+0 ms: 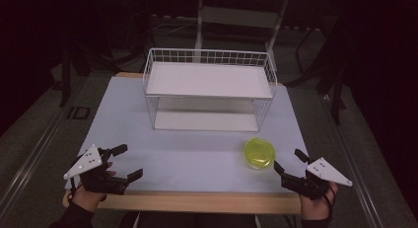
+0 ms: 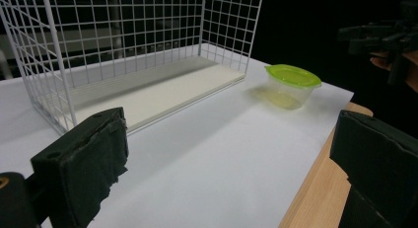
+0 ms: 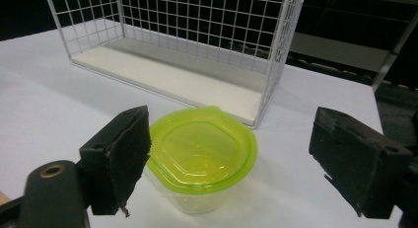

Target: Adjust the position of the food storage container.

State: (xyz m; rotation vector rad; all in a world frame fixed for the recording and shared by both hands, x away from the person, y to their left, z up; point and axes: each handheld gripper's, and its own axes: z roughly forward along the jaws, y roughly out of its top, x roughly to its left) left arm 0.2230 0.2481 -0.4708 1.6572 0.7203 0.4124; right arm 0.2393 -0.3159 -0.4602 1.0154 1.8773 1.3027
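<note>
Both tools wide open, container waiting in front of the right one.

We hold the right tool [image 1: 287, 161] with jaws spread and empty, just short of the clear container with the green lid [image 1: 260, 153]; our left tool [image 1: 127, 163] gapes empty too, well apart. The container stands on the counter [image 1: 187, 159], near the white wire rack [image 1: 209, 92].

Dim room, black past the table; light falls from overhead onto the white sheet [image 1: 197, 159], leaving it pale and evenly lit. The wire rack [image 1: 209, 87] casts a soft shadow beneath its shelf. High view grainy, dark from 9 to 3 o'clock. Gripper views blur close up at 6 o'clock.
</note>
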